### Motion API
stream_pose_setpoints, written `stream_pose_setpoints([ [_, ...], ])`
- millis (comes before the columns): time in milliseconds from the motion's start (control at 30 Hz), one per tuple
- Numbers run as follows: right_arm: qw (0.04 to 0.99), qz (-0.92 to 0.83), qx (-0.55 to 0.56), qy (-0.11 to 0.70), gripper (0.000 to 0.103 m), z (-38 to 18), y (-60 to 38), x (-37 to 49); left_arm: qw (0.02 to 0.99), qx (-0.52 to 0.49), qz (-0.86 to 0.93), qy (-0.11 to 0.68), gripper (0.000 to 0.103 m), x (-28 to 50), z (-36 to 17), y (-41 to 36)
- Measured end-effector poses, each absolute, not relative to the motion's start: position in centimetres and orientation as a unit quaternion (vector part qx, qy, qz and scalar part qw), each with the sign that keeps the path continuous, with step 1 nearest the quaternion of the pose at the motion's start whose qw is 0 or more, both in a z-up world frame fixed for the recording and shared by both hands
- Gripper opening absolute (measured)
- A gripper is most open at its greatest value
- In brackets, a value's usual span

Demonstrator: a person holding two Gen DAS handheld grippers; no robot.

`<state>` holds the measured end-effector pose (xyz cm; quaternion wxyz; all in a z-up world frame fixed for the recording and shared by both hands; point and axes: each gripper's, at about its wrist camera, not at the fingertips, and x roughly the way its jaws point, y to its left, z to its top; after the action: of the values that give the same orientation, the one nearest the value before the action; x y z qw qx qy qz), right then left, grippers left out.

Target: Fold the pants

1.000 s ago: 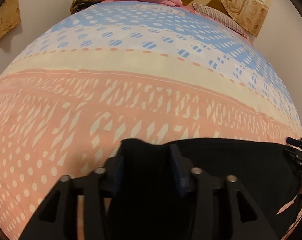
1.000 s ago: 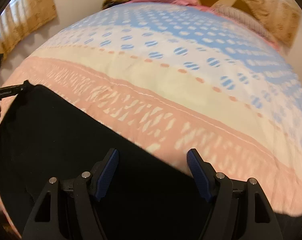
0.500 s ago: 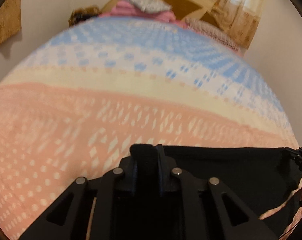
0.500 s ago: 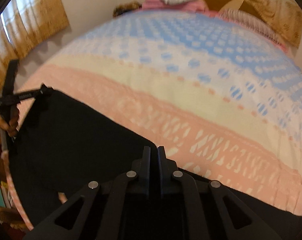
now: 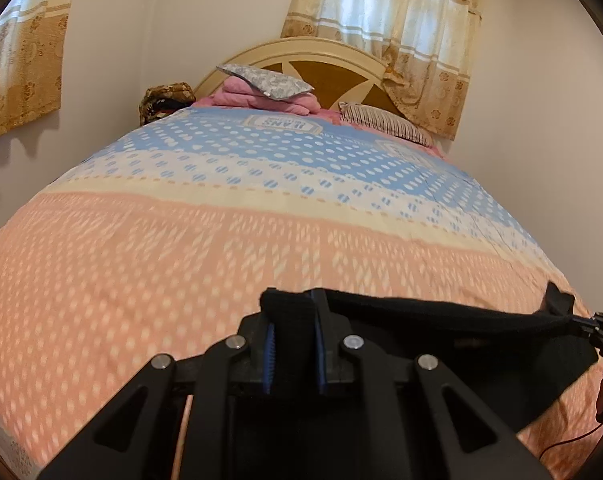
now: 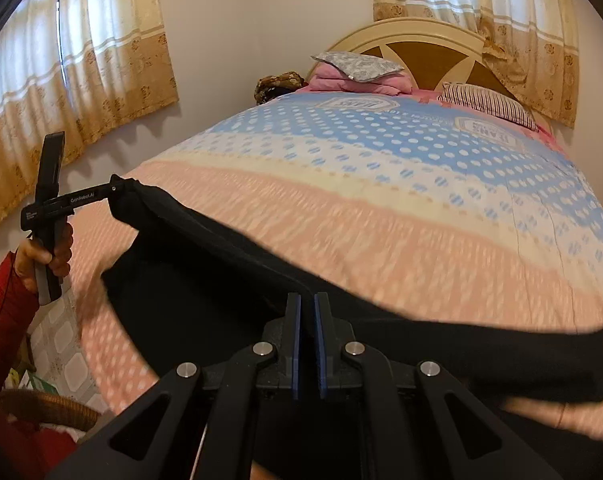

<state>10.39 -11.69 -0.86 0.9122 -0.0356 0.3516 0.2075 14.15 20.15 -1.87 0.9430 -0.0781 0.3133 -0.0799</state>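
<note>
The left gripper (image 5: 292, 338) is clenching a bunched corner of the black pants (image 5: 441, 312), and the right gripper (image 6: 308, 322) is pinching the same edge further along, so the cloth is stretching taut between them. The pants are hanging lifted just above the near edge of the bed (image 6: 381, 208), over its pink band. Both grips are probably keeping that edge straight for carrying it over as a fold.

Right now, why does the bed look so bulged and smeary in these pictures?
Both wrist views are fisheye, so the bed bulges and dark lens rims show in the corners. Left view: near bedspread smeared, headboard sharp. Right view: pants edge and bedspread streaked. Daylight glows through curtains.
</note>
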Motion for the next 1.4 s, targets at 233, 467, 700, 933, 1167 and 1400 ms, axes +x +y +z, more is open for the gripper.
stream_pose_setpoints([
  [233,0.9,0.197,-0.027,0.389,0.006,-7.2,-10.7,5.4,0.94,-0.034,-0.055,0.335,0.025,11.1,-6.2,19.4],
  [467,0.896,0.184,-0.052,0.4,0.006,-10.4,-9.6,4.3,0.933,-0.066,0.011,0.354,0.086,10.4,-7.8,22.7],
  [700,0.892,0.188,-0.065,0.406,0.006,-10.9,-9.1,3.1,0.925,-0.054,0.061,0.37,0.099,9.0,-7.5,24.9],
  [933,0.879,0.22,-0.028,0.422,0.007,-10.1,-9.1,2.2,0.91,-0.101,0.04,0.4,0.098,7.2,-8.0,25.7],
  [1167,0.907,0.226,-0.002,0.354,0.007,-6.2,-7.9,3.7,0.874,-0.222,-0.081,0.425,0.095,5.7,-9.5,22.9],
  [1400,0.906,0.215,0.015,0.365,0.007,-8.6,-5.1,8.7,0.834,-0.308,-0.138,0.436,0.092,7.5,-10.7,21.4],
])
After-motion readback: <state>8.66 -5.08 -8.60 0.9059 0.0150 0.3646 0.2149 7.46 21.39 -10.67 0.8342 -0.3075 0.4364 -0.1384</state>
